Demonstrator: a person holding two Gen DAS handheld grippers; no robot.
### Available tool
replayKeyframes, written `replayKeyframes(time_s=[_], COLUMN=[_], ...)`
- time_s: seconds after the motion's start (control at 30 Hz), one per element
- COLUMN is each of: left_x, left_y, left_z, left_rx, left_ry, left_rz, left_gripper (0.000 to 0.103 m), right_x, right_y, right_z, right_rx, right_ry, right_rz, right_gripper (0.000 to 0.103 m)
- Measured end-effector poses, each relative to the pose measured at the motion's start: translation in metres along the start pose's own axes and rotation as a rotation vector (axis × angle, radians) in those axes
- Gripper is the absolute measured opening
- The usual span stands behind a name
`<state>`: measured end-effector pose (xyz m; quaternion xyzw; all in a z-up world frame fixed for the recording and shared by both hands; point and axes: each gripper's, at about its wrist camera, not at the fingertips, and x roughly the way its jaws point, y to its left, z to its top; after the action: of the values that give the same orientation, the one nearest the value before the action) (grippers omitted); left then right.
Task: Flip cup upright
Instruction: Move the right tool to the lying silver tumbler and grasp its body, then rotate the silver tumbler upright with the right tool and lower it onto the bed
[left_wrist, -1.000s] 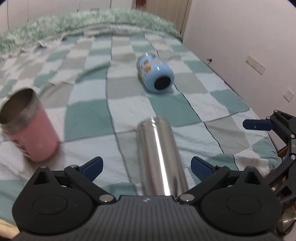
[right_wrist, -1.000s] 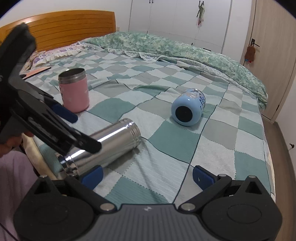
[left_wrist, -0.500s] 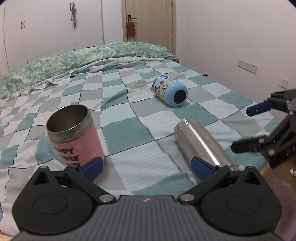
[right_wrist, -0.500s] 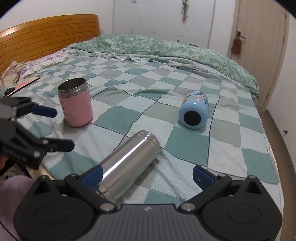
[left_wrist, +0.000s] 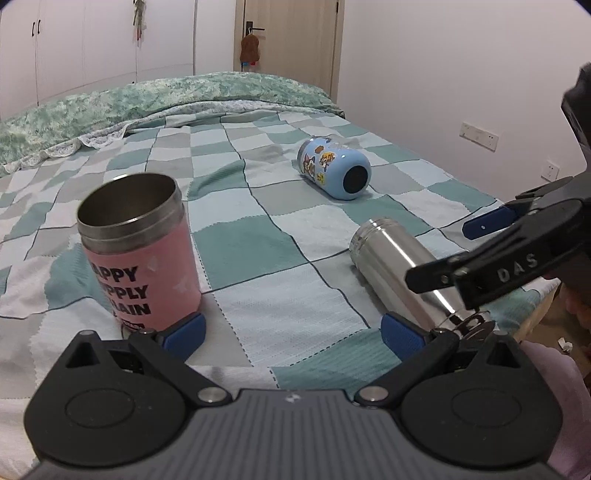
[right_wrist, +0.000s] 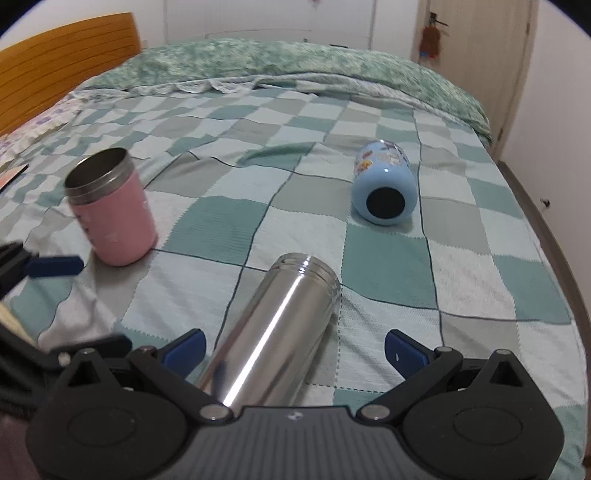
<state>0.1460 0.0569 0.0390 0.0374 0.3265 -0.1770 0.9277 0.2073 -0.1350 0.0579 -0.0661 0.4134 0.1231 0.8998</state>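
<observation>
A silver steel cup (right_wrist: 273, 332) lies on its side on the checked bedspread, its near end between the open fingers of my right gripper (right_wrist: 295, 349). It also shows in the left wrist view (left_wrist: 402, 266), partly behind the right gripper (left_wrist: 487, 251). A pink cup (left_wrist: 140, 251) stands upright, mouth up, just beyond my open, empty left gripper (left_wrist: 291, 332); it shows in the right wrist view too (right_wrist: 110, 210). A blue cartoon cup (right_wrist: 386, 188) lies on its side farther back (left_wrist: 334, 173).
The bed's right edge (right_wrist: 546, 236) drops to the floor beside a wall with sockets (left_wrist: 478, 136). A folded green quilt (right_wrist: 295, 62) lies across the far end. A wooden headboard (right_wrist: 55, 74) stands at left.
My right gripper has swung over the silver cup so the cup now lies between its fingers. My left gripper has shifted toward the pink cup.
</observation>
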Motion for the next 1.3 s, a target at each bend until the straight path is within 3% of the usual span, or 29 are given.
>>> replayKeyframes(time_s=[0.47, 0.87, 0.97, 1.07, 1.17, 1.3], left_x=[0.024, 0.046, 0.048, 0.049, 0.045, 0.033], left_y=[0.008, 0.007, 0.008, 0.008, 0.007, 0.004], left_z=[0.005, 0.009, 0.009, 0.009, 0.009, 0.010], left_rx=[-0.070, -0.078, -0.083, -0.086, -0.084, -0.082], left_ry=[0.034, 0.066, 0.069, 0.071, 0.066, 0.050], left_rz=[0.042, 0.046, 0.048, 0.051, 0.053, 0.052], left_gripper=[0.103, 0.103, 0.103, 0.103, 0.103, 0.103], right_x=[0.042, 0.076, 0.085, 0.087, 0.078, 0.046], right_y=[-0.003, -0.022, -0.026, -0.028, -0.028, -0.029], right_z=[0.017, 0.029, 0.031, 0.034, 0.034, 0.028], right_rx=[0.099, 0.191, 0.224, 0.238, 0.241, 0.227], right_ry=[0.053, 0.125, 0.152, 0.162, 0.127, -0.007], right_rz=[-0.025, 0.004, 0.027, 0.077, 0.123, 0.181], right_gripper=[0.101, 0.094, 0.089, 0.068, 0.067, 0.066])
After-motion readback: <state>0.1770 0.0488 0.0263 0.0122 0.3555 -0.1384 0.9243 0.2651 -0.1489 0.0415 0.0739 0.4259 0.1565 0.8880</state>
